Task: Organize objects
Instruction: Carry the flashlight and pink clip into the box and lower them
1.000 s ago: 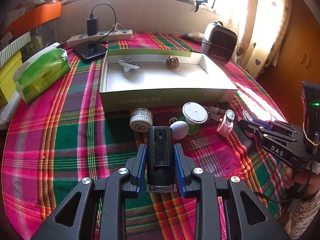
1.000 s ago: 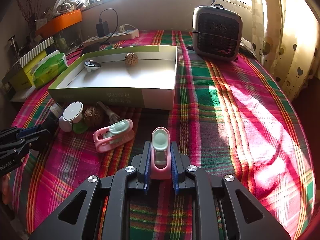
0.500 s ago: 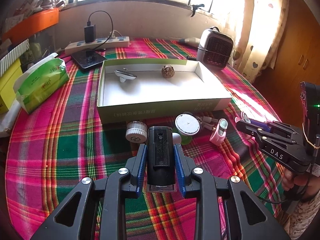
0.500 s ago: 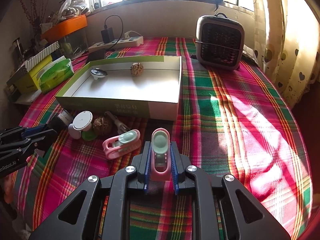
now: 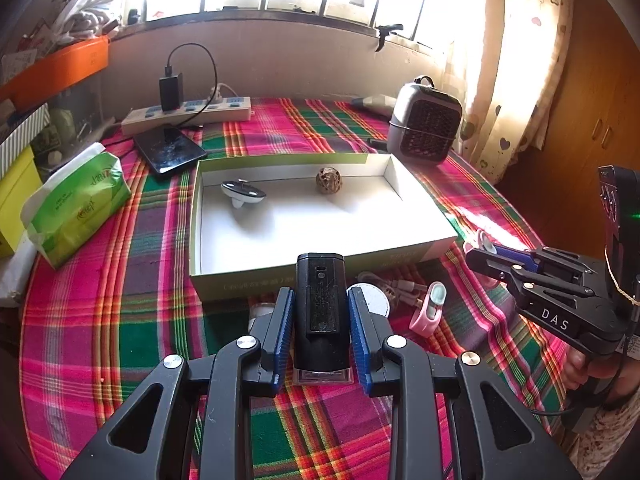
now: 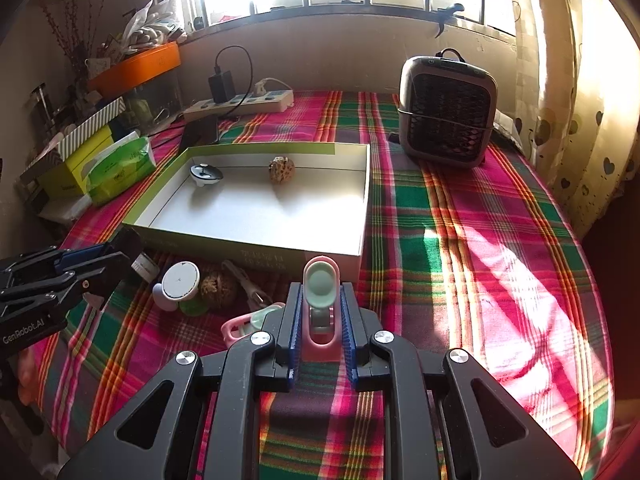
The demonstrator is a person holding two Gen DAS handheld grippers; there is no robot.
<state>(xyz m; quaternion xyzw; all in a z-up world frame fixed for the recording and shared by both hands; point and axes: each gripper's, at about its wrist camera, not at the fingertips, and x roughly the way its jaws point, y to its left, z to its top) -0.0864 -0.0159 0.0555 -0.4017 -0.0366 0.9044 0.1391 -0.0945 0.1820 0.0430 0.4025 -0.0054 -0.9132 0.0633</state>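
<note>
Left claw: clamped on a black rectangular device, which stands up between the blue pads; held above the plaid tabletop, just short of the box's near wall.
Right claw: closed on a pink clip with a mint pad, pinched by its sides; also lifted, just before the box's near right corner.
Step in hand: judged a carry, both loads raised and facing the box, neither yet over it.
Loose pile: between the claws and the box lie a second pink clip, a white round cap, a walnut and a small jar, all on the cloth.
White box: open, shallow, straight ahead of both claws; a spinning top and another walnut sit by its far wall.
Next move: probably forward over the near wall, then lower and let go on the bare floor, the two claws kept apart.
Beyond: small heater and power strip, not involved.
</note>
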